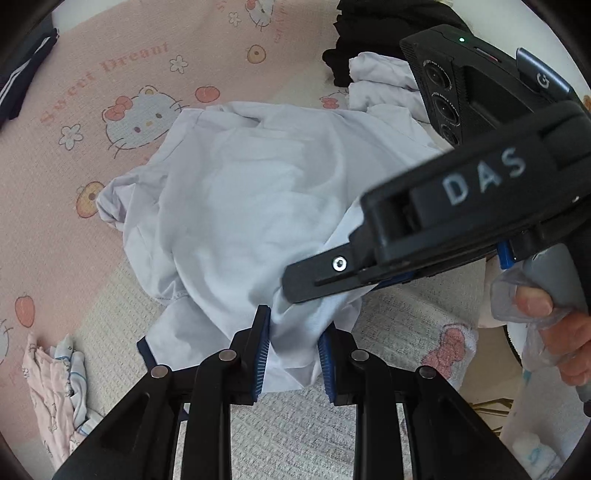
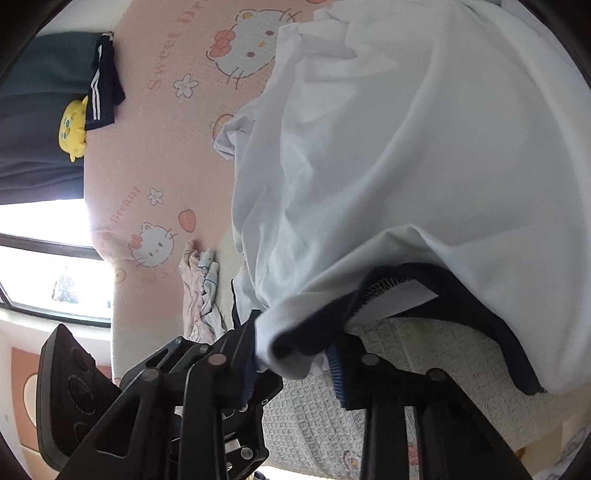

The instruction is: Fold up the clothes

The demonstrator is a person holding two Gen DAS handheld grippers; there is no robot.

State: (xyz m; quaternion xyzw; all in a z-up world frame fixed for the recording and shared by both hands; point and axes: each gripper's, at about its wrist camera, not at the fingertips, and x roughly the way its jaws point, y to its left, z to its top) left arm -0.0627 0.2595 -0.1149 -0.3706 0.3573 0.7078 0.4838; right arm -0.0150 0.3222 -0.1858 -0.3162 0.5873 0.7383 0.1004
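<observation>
A white shirt with navy trim lies crumpled on the bed, its near edge lifted. My left gripper is shut on a bunched fold of that near edge, with cloth squeezed between the blue pads. Just above it, my right gripper comes in from the right and clamps the same shirt beside the left one. In the right wrist view the right gripper holds a wad of white cloth and navy hem, and the shirt fills the upper right. The left gripper touches the fabric from the lower left.
A pink cartoon-cat bedsheet covers the bed. A small pink and white garment lies near left. A dark striped garment lies far left, black clothes and another white garment at the back. A hand holds the right gripper's handle.
</observation>
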